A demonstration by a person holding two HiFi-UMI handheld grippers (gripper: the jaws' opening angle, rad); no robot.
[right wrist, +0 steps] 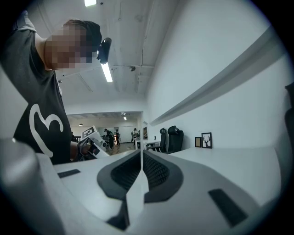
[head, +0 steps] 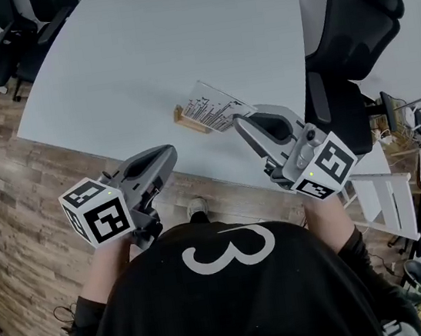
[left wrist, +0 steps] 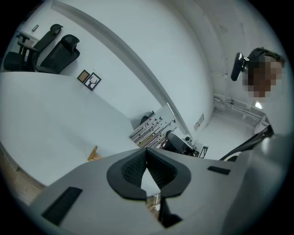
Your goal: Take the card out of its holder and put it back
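A white card (head: 213, 102) printed with dark lines stands tilted over a small wooden holder (head: 187, 120) on the white table (head: 139, 49). I cannot tell whether its lower edge sits in the slot. My right gripper (head: 237, 121) is shut on the card's near right edge. In the right gripper view the card (right wrist: 137, 193) shows edge-on as a thin white strip between the pads. My left gripper (head: 169, 152) hovers over the table's front edge, left of the holder, shut and empty. From the left gripper view I see the card (left wrist: 151, 128) and one end of the holder (left wrist: 94, 153).
Black office chairs (head: 347, 35) stand right of the table, and more chairs (head: 13, 36) at the far left. Two small framed pictures (left wrist: 90, 79) stand far back on the table. A white folding chair (head: 389, 196) stands at my right on the wooden floor (head: 13, 199).
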